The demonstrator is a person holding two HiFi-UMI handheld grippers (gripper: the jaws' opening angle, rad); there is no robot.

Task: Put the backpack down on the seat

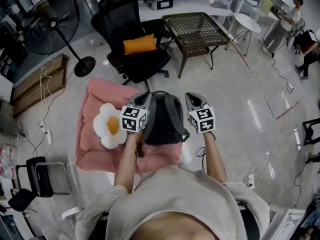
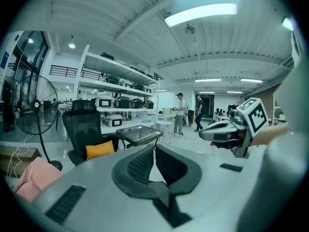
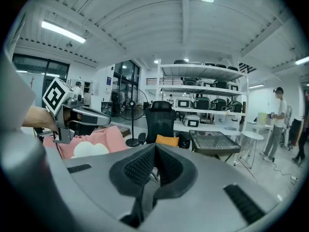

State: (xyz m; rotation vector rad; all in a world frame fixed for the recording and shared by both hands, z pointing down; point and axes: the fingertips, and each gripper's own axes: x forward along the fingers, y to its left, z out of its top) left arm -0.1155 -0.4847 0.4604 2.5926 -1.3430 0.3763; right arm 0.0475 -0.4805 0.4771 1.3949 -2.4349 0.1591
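In the head view a dark grey backpack [image 1: 162, 120] lies on a pink seat cushion [image 1: 100, 96], beside a fried-egg-shaped pillow [image 1: 110, 125]. My left gripper [image 1: 143, 97] is held over the backpack's left side and my right gripper [image 1: 191, 97] over its right side. Both point away from me. In the left gripper view the left gripper [image 2: 154, 151] has its jaws shut with nothing between them, and the right gripper [image 2: 208, 135] shows at the right. The right gripper view shows the right gripper [image 3: 155, 153] shut and empty as well. The backpack appears in neither gripper view.
A black office chair [image 1: 131, 21] with an orange cushion [image 1: 140, 44] stands beyond the pink seat, with a wicker side table [image 1: 194, 30] to its right. A floor fan [image 1: 50, 26] is at the far left, a small black chair [image 1: 42, 179] at the near left. Cables [image 1: 280, 129] cross the floor.
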